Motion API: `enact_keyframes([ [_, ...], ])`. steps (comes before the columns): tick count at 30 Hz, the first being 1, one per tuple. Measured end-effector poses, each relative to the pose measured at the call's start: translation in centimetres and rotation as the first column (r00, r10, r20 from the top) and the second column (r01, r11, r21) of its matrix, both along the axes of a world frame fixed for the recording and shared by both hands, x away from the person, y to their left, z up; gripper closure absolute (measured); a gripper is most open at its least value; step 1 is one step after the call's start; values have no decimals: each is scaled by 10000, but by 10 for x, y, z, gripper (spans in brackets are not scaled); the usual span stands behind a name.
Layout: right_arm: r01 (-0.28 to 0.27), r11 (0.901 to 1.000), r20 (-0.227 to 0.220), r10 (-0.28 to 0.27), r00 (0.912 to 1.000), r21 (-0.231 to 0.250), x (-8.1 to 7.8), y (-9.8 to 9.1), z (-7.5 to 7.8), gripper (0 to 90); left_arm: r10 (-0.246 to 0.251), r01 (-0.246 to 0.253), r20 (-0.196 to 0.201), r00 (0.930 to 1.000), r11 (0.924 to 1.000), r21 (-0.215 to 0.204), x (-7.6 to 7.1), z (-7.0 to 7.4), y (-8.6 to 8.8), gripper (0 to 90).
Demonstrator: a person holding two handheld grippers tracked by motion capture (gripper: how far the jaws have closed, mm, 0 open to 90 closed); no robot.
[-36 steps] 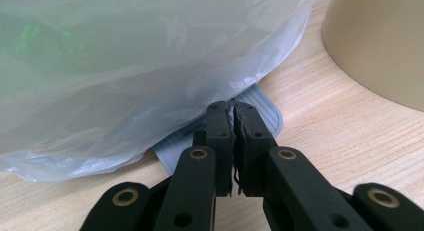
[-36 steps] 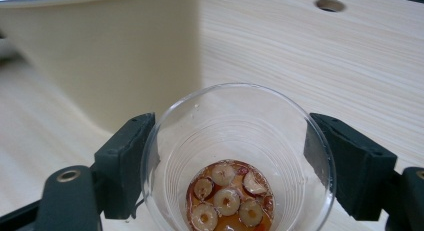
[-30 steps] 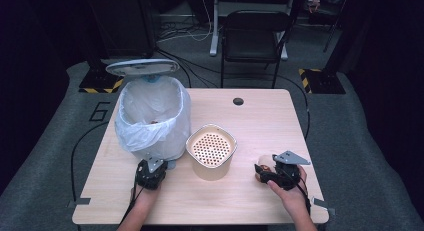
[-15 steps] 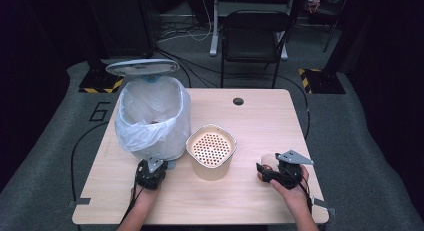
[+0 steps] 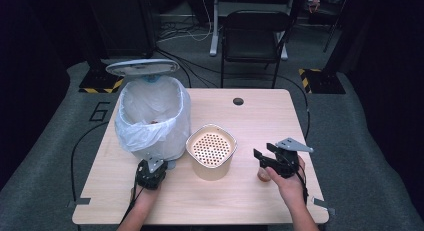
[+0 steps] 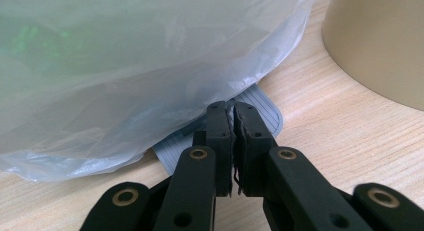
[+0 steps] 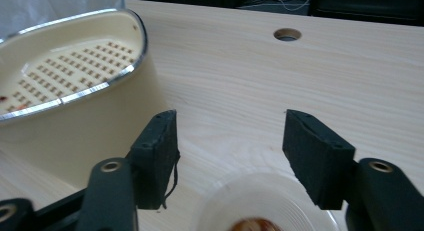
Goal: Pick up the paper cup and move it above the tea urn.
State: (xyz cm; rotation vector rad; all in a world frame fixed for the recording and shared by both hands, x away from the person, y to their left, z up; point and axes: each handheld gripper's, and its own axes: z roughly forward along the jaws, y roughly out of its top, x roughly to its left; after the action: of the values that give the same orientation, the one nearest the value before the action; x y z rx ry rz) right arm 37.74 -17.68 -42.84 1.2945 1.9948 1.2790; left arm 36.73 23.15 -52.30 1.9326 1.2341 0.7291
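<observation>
Two open fingers [image 7: 320,158] above small cup [image 7: 265,203], untouched

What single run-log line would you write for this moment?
left gripper: shut at bin pedal | right gripper: open, jaws just closing, nothing gripped, above small cup | strainer pot: mid-table

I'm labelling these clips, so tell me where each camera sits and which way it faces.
High view: above the near edge, facing forward and down on the pale wooden table; both forearms show.
Left gripper view: on the left hand-held gripper, shut jaws at the clear-bagged bin.
Right gripper view: on the right hand-held gripper, jaws apart, facing the cream perforated-top container.
All share that container.
</observation>
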Motion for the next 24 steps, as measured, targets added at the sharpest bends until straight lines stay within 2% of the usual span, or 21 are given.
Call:
enact_keyframes([
  [1,0,10000,0,0,10000,0,0,0,0,437,-6,6,6,10000,10000,22,0,0,0,859],
  [2,-240,9997,-8,240,9997,84,7,10,4,463,-25,25,-56,10000,10000,68,0,0,0,859],
  [3,-240,9997,-8,240,9997,84,7,10,4,463,-32,32,-58,10000,10000,66,0,1,0,859],
  [6,-674,9976,-58,675,9977,183,17,27,10,485,5,-5,12,10000,10000,1,0,0,0,859],
  [10,-928,9956,-57,929,9957,90,24,42,12,537,-6,6,14,10000,10000,16,0,0,0,859],
  [15,-995,9950,-131,994,9950,-108,32,59,10,598,-2,2,5,10000,10000,10,0,0,0,859],
  [21,-871,9957,-277,862,9959,-332,38,71,7,642,-18,18,-61,10000,10000,71,0,0,0,859],
  [24,-873,9951,-380,856,9956,-456,40,74,6,653,16,-16,57,10000,9999,119,-1,0,-1,859],
])
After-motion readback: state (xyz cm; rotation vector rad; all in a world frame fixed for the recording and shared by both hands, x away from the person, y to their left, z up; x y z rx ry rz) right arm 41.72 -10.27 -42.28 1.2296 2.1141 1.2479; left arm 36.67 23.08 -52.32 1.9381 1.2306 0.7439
